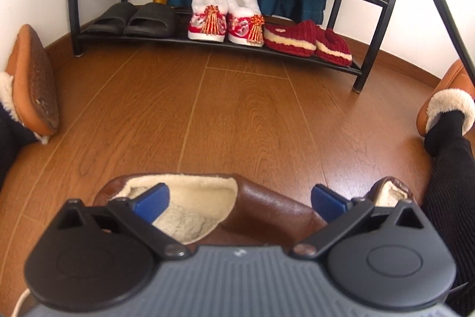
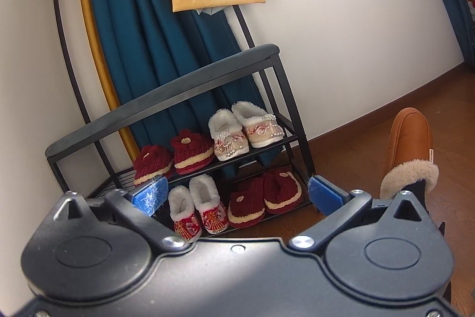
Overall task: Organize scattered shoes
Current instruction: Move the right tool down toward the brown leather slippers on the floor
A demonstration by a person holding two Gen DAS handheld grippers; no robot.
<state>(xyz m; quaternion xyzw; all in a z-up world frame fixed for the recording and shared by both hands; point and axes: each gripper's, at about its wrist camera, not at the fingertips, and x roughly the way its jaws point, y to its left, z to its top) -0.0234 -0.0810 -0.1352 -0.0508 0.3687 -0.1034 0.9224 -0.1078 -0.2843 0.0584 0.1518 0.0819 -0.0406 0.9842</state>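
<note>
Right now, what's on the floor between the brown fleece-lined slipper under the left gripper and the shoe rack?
Nothing: in the left wrist view, bare wooden floor runs from the brown slipper to the shoe rack.

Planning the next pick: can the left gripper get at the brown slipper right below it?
Probably yes. The left gripper is open right over the brown slipper, one finger inside its fleece opening, nothing between.

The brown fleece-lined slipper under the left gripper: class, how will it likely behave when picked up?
The brown slipper looks soft, so its fleece-lined collar would probably fold when pinched. It likely weighs little. Its glossy upper may slip between the left gripper's open pads.
</note>
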